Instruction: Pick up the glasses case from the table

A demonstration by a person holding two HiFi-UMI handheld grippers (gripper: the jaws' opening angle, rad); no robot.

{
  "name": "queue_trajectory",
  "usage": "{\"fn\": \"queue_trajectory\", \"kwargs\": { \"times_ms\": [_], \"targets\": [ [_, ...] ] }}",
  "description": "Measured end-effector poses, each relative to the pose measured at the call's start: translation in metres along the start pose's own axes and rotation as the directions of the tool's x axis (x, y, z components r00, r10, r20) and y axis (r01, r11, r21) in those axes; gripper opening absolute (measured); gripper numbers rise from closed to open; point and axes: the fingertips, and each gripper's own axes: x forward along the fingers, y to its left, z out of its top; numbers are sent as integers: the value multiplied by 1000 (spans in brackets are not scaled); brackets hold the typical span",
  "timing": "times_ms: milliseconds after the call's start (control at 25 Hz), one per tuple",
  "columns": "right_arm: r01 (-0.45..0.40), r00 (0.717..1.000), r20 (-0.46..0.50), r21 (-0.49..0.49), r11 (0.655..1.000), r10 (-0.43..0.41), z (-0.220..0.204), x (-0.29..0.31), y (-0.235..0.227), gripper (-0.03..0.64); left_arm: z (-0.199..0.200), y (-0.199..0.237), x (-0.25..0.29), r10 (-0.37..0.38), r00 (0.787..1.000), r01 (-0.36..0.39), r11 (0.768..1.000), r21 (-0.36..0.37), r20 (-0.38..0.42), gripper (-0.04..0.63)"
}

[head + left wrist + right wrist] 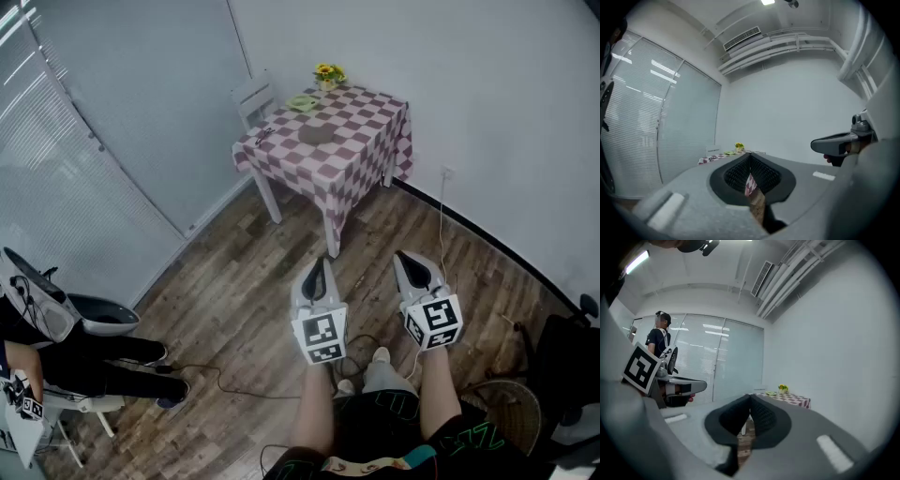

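Note:
The glasses case (pixel 316 135) is a dark oval lying on a small table (pixel 361 141) with a pink-and-white checked cloth, far ahead across the wooden floor. My left gripper (pixel 320 263) and right gripper (pixel 402 256) hang side by side well short of the table, both pointing toward it. Each is shut with nothing between its jaws. In the left gripper view the shut left gripper (pixel 750 153) frames the distant table (pixel 715 158). The right gripper view looks past the shut right gripper (pixel 750 396) to the table (pixel 790 399). The case is too small to make out in either gripper view.
On the table also sit a green dish (pixel 302 102), a pot of yellow flowers (pixel 328 73) and a pair of glasses (pixel 265 134). A white chair (pixel 253 98) stands behind it. A seated person (pixel 103 358) is at the left, a cable (pixel 234 386) crosses the floor, and a basket (pixel 511 403) is at the right.

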Motion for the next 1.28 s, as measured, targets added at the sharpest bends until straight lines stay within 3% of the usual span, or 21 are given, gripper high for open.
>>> {"fn": "queue_trajectory", "kwargs": {
  "times_ms": [400, 600, 800, 1080, 1280],
  "targets": [
    [26, 1000, -10, 95, 995, -25, -28, 2, -29, 3, -29, -16, 12, 7, 997, -5, 1000, 18, -78, 11],
    [-24, 999, -42, 121, 992, 29, -45, 37, -43, 3, -43, -11, 47, 42, 992, -42, 999, 0, -120, 11],
    [-13, 996, -83, 162, 987, 26, -77, 70, -96, 4, -67, -28, 100, 46, 985, -45, 999, 13, -165, 11],
    [-46, 998, -40, 147, 988, 52, -44, 134, -182, 3, -30, -49, 188, 83, 989, -82, 997, 7, -125, 11],
    [-107, 994, -19, 128, 986, 111, -29, 173, -205, 3, -12, -47, 222, 128, 988, -126, 992, 29, -84, 11]
  ]
}}
